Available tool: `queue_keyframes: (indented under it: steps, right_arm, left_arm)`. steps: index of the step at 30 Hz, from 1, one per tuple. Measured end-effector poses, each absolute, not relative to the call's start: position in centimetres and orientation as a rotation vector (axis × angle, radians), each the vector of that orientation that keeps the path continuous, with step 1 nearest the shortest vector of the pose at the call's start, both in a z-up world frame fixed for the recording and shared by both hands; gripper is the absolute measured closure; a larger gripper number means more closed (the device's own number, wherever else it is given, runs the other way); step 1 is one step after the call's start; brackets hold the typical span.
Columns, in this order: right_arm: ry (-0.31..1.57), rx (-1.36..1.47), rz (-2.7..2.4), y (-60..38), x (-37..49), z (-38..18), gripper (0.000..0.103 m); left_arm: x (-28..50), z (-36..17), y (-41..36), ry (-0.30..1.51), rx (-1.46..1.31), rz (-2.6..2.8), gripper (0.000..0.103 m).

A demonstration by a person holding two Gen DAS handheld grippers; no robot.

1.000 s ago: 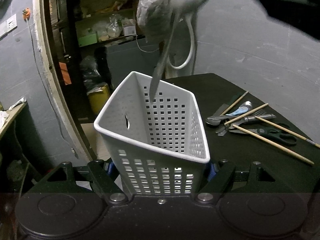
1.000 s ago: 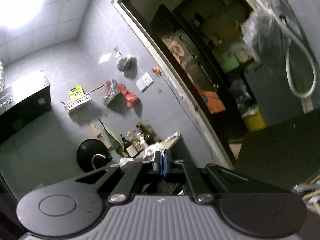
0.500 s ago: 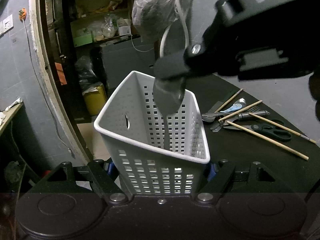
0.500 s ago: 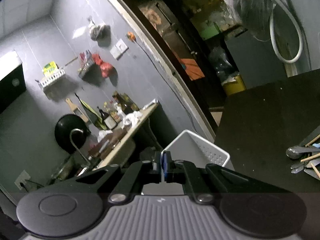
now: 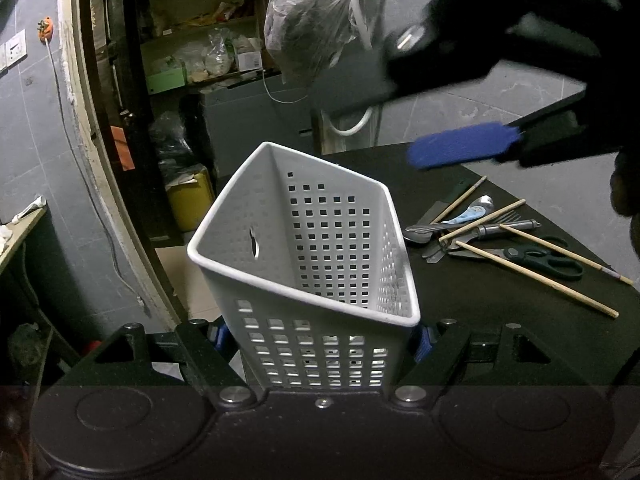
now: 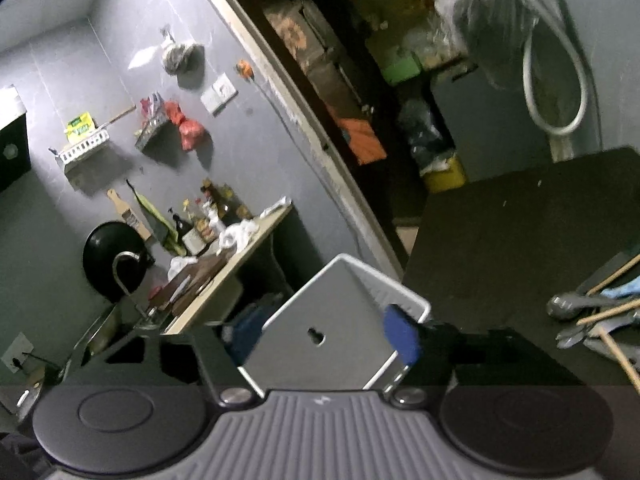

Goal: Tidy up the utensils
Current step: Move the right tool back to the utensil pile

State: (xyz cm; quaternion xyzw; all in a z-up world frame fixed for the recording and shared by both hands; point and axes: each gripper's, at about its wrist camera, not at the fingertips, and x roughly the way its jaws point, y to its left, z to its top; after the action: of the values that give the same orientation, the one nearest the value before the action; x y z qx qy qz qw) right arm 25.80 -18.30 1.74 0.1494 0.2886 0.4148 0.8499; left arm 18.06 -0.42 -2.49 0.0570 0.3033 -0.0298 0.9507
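My left gripper (image 5: 320,340) is shut on a white perforated basket (image 5: 312,240), with its blue pads against the basket's two sides. The basket is tilted, and I see no utensil inside it. Over the basket's far right corner my right gripper (image 5: 368,132) hangs with its jaws opening, one blue pad (image 5: 464,148) showing and nothing between the fingers. In the right wrist view the basket (image 6: 332,320) lies below that gripper (image 6: 312,344). A pile of utensils (image 5: 480,228) lies on the black table (image 5: 500,320): chopsticks, a spoon, a fork and scissors (image 5: 540,260).
Behind the basket are a dark doorway with cluttered shelves (image 5: 192,60), a yellow bin (image 5: 188,200), and a plastic bag (image 5: 312,36) and hose hanging from a tap. The right wrist view shows a counter with bottles (image 6: 208,224) and a black wok (image 6: 112,256).
The right gripper came down over the basket holding a spoon by its bowl, handle first. Its jaws now stand apart and the spoon is out of sight. The left gripper and basket stayed put.
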Motion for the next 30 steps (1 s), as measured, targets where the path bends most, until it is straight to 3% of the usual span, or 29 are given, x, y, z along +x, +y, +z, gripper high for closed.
queue_keyframes:
  steps: [2,5,21,30]
  right_arm:
    - [0.563,0.313,0.851,-19.2,25.4,2.1,0.01]
    - [0.507,0.311,0.79,-20.6,25.3,2.5,0.0]
    - [0.636,0.277,0.27,-28.6,28.8,-4.8,0.0]
    - [0.577,0.174,0.234,-30.4,35.3,-6.5,0.0]
  left_arm:
    - [18.1,-2.5,-0.4,0.618,0.119,-0.059,0.024]
    - [18.1,-2.5,-0.4,0.619,0.12,-0.055,0.023]
    - [18.1,-2.5,0.1,0.632,0.103,-0.031,0.023]
    - [18.3,-2.3,-0.3,0.647,0.084,0.007,0.023]
